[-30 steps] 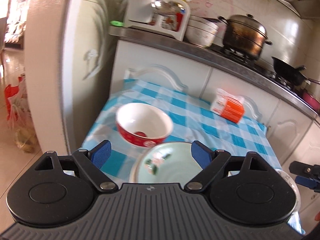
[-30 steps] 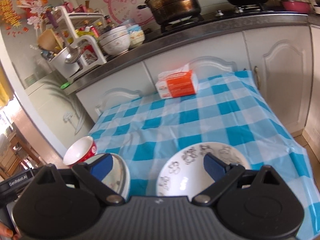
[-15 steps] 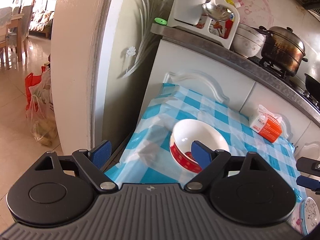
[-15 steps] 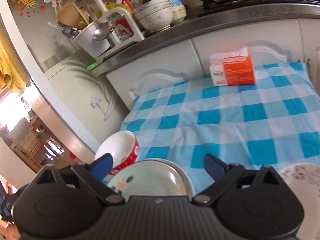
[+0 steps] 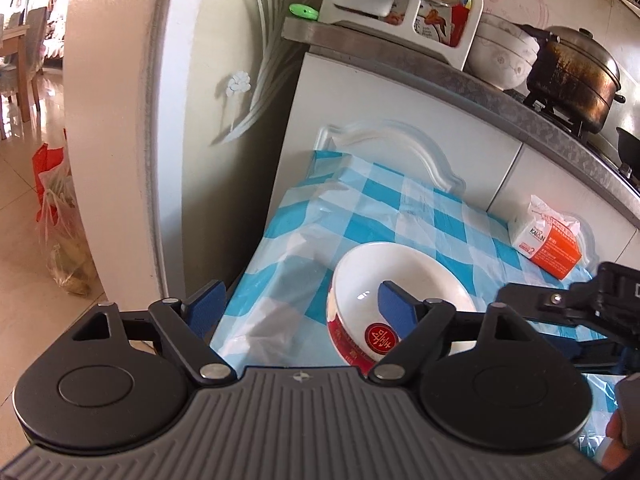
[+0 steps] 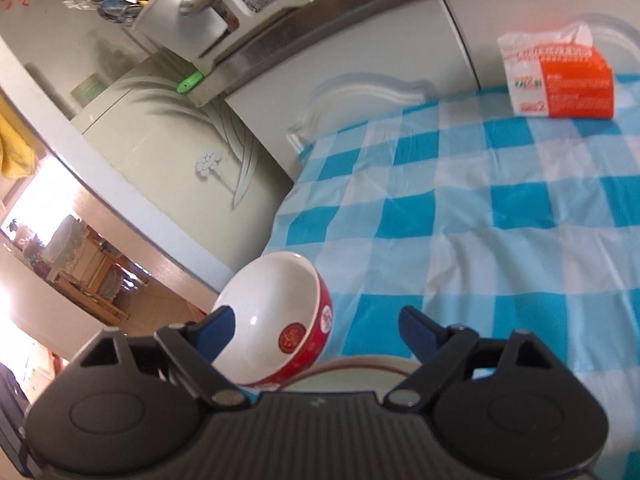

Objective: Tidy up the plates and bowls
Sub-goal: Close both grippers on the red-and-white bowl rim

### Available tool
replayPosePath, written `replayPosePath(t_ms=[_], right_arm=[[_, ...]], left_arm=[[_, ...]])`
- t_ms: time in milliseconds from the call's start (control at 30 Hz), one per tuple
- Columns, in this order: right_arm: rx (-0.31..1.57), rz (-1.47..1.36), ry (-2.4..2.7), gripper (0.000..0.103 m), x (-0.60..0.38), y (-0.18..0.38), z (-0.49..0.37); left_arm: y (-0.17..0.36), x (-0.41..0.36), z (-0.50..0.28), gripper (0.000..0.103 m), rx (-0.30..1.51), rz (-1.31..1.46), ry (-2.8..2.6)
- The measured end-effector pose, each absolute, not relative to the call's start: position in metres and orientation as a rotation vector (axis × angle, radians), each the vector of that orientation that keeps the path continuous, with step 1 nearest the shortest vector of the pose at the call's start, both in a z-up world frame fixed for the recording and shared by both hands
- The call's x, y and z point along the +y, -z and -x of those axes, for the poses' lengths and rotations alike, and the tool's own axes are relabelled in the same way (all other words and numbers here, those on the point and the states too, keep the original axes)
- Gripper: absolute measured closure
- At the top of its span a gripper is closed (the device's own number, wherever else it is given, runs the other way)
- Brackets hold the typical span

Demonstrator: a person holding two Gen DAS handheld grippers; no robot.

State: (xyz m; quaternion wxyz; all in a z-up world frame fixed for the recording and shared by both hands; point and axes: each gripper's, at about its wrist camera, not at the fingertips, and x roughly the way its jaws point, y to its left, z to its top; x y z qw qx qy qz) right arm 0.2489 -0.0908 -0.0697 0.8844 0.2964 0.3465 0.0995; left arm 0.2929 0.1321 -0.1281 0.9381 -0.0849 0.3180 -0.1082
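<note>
Right gripper (image 6: pixel 316 326), jaws narrowing, around empty red bowl (image 6: pixel 276 312)

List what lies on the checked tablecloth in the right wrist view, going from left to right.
Red-and-white bowl at the cloth's left edge → rim of a plate low in the middle, mostly hidden behind the gripper → orange-and-white tissue pack at the far right, against the cabinet.

Two wrist fisheyes look down close over the checked table; both share the red bowl (image 5: pixel 396 276) (image 6: pixel 276 320) at 6 o'clock
</note>
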Motion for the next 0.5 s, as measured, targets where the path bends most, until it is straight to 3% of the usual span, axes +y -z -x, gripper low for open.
replayPosePath(t_ms=[133,300,500], right_arm=[[0.762,-0.603,-0.222,0.031,-0.087,0.078,-0.265],[0.792,-0.615,-0.236,0.052,-0.087,0.086,-0.278],[0.817,-0.599,-0.251,0.066,-0.082,0.091,-0.286]], left_arm=[[0.136,0.126,-0.303,0.019,0.681,0.165,0.237],[0.142,0.122,-0.313,0.047,0.706,0.156,0.251],[0.148,0.116,-0.320,0.063,0.731,0.156,0.281]])
